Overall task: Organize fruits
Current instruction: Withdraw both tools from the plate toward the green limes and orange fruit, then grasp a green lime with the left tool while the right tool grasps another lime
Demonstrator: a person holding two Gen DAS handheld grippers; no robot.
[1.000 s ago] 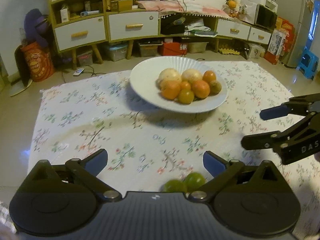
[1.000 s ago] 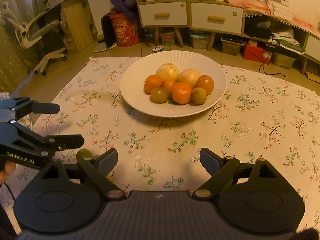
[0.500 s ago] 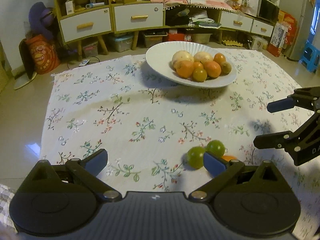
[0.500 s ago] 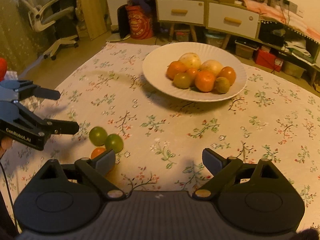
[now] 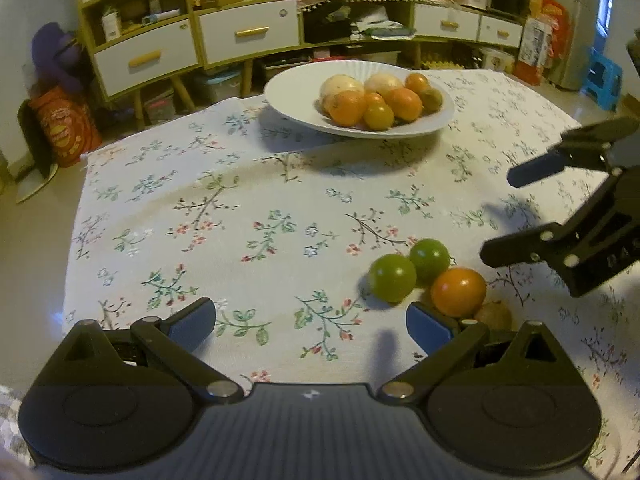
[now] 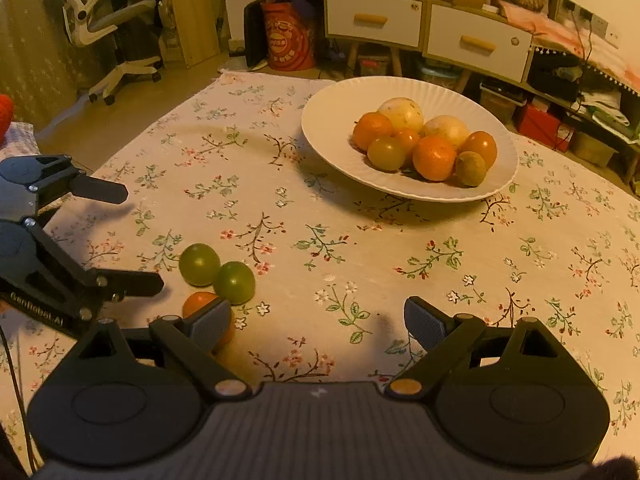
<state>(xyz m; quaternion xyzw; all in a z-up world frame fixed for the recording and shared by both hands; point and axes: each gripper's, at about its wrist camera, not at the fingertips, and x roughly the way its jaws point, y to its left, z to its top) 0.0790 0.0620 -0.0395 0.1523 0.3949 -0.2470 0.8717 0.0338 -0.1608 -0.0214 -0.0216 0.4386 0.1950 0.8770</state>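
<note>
Both hand-held grippers — left, right — gape wide, empty, beside loose green fruits on the floral cloth.

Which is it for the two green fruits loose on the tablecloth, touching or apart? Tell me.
Touching. The right wrist view shows the two green fruits pressed side by side with no cloth visible between them; the left wrist view shows the same.

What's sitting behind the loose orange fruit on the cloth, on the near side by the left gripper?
A small brownish fruit lies just behind the orange fruit, partly covered by it and by the left gripper finger. Its type cannot be told.
</note>
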